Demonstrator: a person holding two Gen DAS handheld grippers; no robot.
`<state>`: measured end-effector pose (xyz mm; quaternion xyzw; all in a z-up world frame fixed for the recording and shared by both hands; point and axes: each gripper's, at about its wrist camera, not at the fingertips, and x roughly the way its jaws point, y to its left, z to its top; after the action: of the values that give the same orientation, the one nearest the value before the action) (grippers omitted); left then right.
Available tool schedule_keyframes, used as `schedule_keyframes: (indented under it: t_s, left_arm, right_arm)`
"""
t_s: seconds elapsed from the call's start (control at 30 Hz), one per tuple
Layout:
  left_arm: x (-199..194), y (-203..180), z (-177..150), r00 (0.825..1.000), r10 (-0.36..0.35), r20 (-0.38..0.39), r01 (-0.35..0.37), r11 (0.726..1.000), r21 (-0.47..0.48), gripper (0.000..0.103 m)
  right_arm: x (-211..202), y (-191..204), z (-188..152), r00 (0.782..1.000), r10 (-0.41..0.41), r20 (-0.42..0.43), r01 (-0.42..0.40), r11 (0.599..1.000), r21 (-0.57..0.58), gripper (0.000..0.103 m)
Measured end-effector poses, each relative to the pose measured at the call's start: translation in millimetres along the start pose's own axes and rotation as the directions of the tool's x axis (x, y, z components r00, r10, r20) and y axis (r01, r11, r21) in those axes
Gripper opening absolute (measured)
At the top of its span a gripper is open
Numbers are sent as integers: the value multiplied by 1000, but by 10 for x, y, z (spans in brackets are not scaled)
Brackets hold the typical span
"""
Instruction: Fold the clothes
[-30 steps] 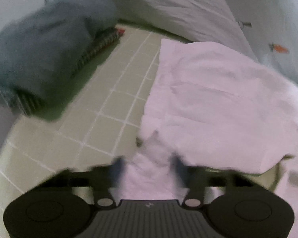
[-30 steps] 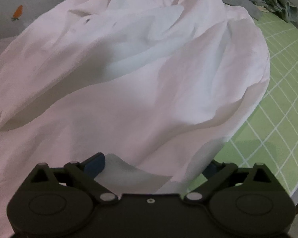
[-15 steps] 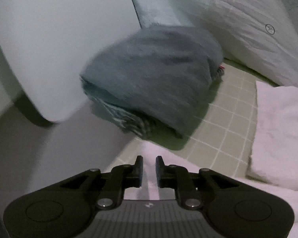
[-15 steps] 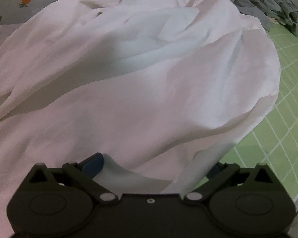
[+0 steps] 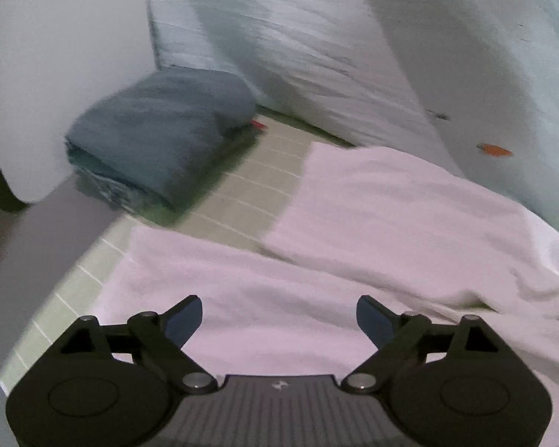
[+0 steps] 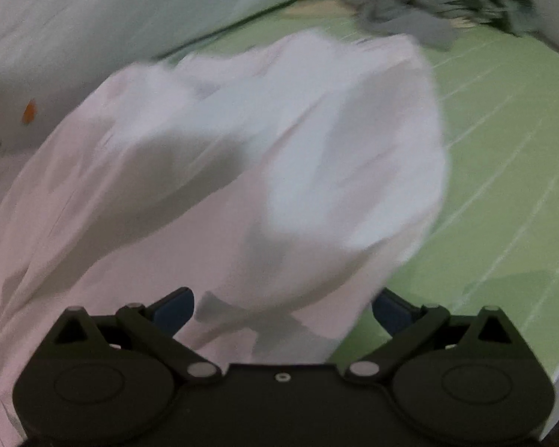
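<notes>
White garment point(image 5: 391, 223), one; grey bundles point(image 5: 160, 130), two.

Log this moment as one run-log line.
task: fold clothes | left tongs: open over white garment | right tongs: open, cloth between | folded grey stack: set aside

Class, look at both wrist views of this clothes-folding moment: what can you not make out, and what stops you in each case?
- White garment, right wrist view: motion blur hides its type and folds.
- Crumpled grey clothes, right wrist view: blurred at the top edge, number unclear.
- Folded blue-grey stack, left wrist view: lower layers covered by the top piece.
- Right gripper: the cloth between its spread fingers may or may not touch them.
</notes>
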<state>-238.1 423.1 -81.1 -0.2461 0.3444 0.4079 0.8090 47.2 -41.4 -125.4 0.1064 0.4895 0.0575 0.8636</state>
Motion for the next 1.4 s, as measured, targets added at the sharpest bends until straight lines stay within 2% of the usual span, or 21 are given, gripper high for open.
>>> schedule_keyframes:
  t_s: [0.1,0.27,0.4,0.47,0.53,0.6,0.63,0.7,0.73,0.8,0.97,1.07,1.17,1.23,1.3,1.37,1.4]
  left_arm:
    - [-210,-323,-200,999,-34,-6,35,999,20,91]
    - [-609,-878,-498,1000,-13,19,12,997,80,91]
    - [-874,-1256,-717,1000,-9,12,8,998,63,91]
    - [-994,-1449,-848,1000,-2,10,1,997,73,91]
    - [-1115,-1623,-981,1000,15,15,-16,995,103,91]
    - [-1216,-1783,-1104,1000,23,21,-25,991,130,91]
    - [-1260,-1860,-1159,999,24,22,-27,990,140,91]
    - [-1320,-1999,-1235,1000,14,21,-17,989,144,91]
    - [-1339,-2061,-1246,1000,10,23,-13,989,144,91]
    - [-1369,-2190,-1256,1000,0,27,-4,989,148,91]
    - [-1361,-2506,-1270,999,-33,22,29,984,174,91]
    - [-1283,-2653,-1307,999,-44,-1,44,981,188,91]
    - [-1186,-2766,-1308,998,-55,-24,58,981,185,91]
    - [-1139,-2834,-1285,998,-64,-28,68,981,184,91]
    - [-1103,-2896,-1253,997,-69,-24,73,980,184,91]
    - [-1042,-2935,-1205,997,-72,-21,75,981,181,95]
    - [-1003,-2963,-1180,997,-71,-22,74,981,179,96]
  right_arm:
    - [46,-375,249,999,4,54,-8,998,68,103]
    - [285,-981,852,994,32,105,-53,978,204,102]
    - [575,-1153,1350,986,103,130,-131,963,233,95]
    - [766,-1152,1570,986,127,108,-147,969,200,86]
    - [898,-1135,1707,985,144,89,-156,978,139,72]
    - [944,-1109,1772,983,164,84,-169,984,57,49]
    - [891,-1157,1755,982,166,93,-170,985,37,33]
    - [727,-1298,1687,979,166,119,-169,986,13,18]
    - [644,-1368,1652,977,166,132,-168,986,2,12]
    - [480,-1509,1583,973,167,158,-166,986,-22,10]
    - [76,-1849,1365,964,159,212,-140,985,-101,10]
    - [35,-1992,1115,985,107,137,-77,976,-204,12]
    - [30,-2017,1102,991,79,108,-51,969,-241,22]
    - [-21,-1996,1179,990,55,127,-20,965,-260,44]
    - [-124,-1946,1323,981,50,187,4,960,-278,57]
    - [-136,-1896,1480,973,77,217,-11,957,-289,71]
    - [-129,-1866,1566,969,97,229,-27,956,-292,85]
